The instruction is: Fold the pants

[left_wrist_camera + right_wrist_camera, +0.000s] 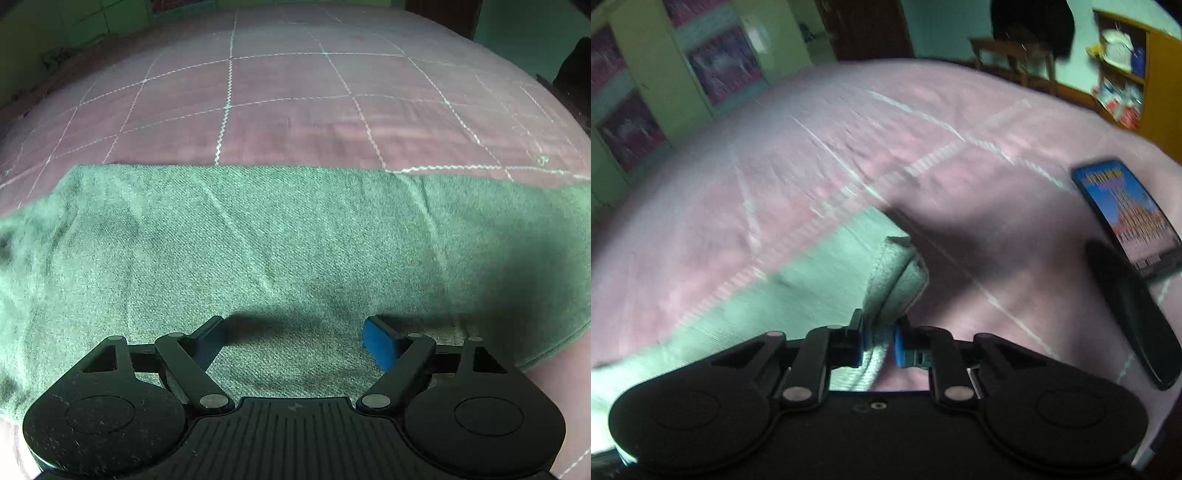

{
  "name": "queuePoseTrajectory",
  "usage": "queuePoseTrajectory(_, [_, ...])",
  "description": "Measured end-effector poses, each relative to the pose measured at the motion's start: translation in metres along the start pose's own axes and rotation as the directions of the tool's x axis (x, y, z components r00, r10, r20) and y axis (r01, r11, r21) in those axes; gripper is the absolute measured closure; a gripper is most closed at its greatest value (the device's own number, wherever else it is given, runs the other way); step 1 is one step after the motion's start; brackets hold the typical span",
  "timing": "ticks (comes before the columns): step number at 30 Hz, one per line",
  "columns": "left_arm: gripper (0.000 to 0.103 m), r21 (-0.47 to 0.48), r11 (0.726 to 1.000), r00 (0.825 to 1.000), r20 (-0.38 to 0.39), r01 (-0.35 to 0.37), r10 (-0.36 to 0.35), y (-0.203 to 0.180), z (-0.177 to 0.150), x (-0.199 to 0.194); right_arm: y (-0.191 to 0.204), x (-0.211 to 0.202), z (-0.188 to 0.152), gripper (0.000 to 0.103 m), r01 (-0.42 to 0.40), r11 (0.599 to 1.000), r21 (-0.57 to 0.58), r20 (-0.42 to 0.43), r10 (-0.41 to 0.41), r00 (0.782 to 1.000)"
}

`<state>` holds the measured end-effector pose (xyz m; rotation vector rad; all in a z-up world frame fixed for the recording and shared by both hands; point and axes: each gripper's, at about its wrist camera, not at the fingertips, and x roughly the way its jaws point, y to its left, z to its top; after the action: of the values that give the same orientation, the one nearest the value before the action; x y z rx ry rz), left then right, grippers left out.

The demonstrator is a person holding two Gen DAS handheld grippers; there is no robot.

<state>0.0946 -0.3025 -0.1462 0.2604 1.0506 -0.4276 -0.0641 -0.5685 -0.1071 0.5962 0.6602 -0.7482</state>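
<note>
Green pants (280, 240) lie spread flat across a pink quilted bed (295, 103), filling the lower half of the left wrist view. My left gripper (295, 332) hovers just above the cloth with its jaws wide apart and nothing between the blue pads (380, 343). In the right wrist view the same pants (820, 280) end in a thick hem or waistband end (897, 273). My right gripper (879, 345) is shut on that end, which is bunched and pinched between the blue pads. The picture there is blurred.
A phone with a lit screen (1126, 210) lies on the bed to the right, with a dark oblong object (1130, 314) beside it. Cupboards (665, 74) stand at the far left; a wooden bench (1015, 55) and a shelf (1123, 66) stand beyond the bed.
</note>
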Motion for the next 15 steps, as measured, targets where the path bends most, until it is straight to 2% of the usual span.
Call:
queuePoseTrajectory(3, [0.022, -0.029, 1.000, 1.000, 0.014, 0.011, -0.011, 0.013, -0.001, -0.010, 0.037, -0.020, 0.007, 0.089, -0.077, 0.993, -0.092, 0.042, 0.081, 0.996])
queuePoseTrajectory(7, [0.022, -0.060, 0.998, 0.998, 0.061, 0.008, -0.005, 0.045, -0.003, -0.029, 0.094, -0.033, 0.004, 0.089, -0.214, 0.964, -0.157, 0.026, 0.221, 0.975])
queuePoseTrajectory(12, [0.022, -0.182, 0.983, 0.995, 0.082, -0.035, 0.051, 0.121, -0.008, -0.044, 0.175, -0.030, -0.034, 0.089, -0.377, 0.894, -0.242, -0.086, 0.367, 0.926])
queuePoseTrajectory(15, [0.022, -0.225, 0.972, 0.994, 0.076, -0.065, 0.084, 0.159, -0.014, -0.047, 0.217, -0.016, -0.069, 0.089, -0.445, 0.853, -0.273, -0.182, 0.408, 0.895])
